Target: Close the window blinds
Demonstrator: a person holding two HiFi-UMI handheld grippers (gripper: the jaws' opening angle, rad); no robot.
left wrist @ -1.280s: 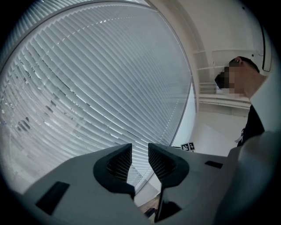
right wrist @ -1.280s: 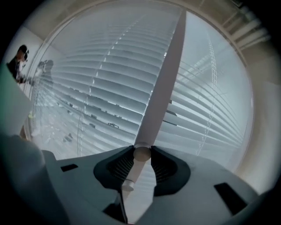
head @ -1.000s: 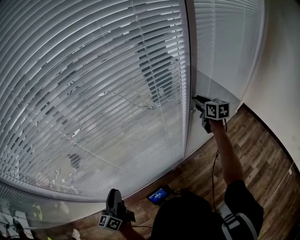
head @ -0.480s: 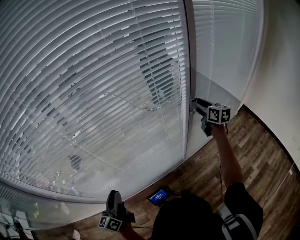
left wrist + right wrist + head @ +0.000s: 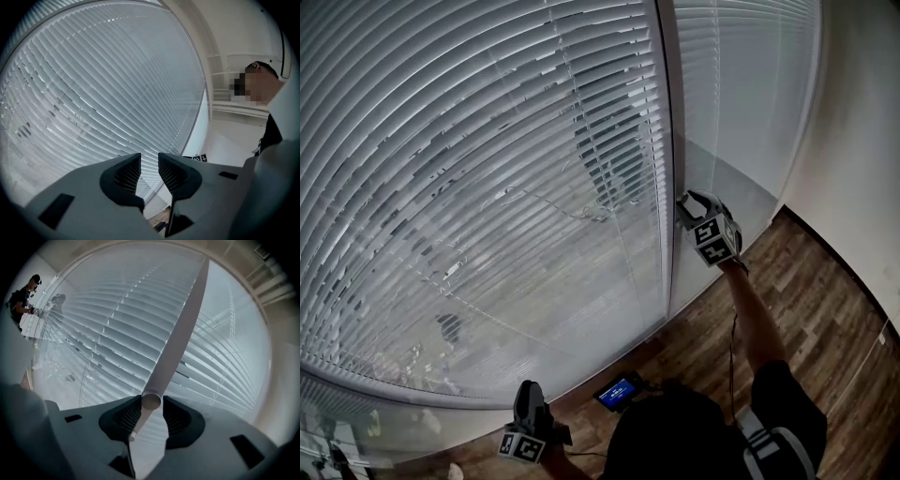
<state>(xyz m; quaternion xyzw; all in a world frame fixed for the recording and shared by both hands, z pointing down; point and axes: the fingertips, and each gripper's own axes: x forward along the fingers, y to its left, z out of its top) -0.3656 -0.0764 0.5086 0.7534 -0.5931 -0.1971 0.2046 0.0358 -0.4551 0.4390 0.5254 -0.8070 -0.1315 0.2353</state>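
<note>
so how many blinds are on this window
2: a wide blind on the left, and a narrower blind right of the window post. More may lie outside the views.

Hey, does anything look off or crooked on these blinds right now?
Yes, on the big blind: a patch of slats near its right edge gapes darker than the rest, so the slats aren't tilted evenly. A thin kinked line also crosses the middle; I can't tell what it is.
</note>
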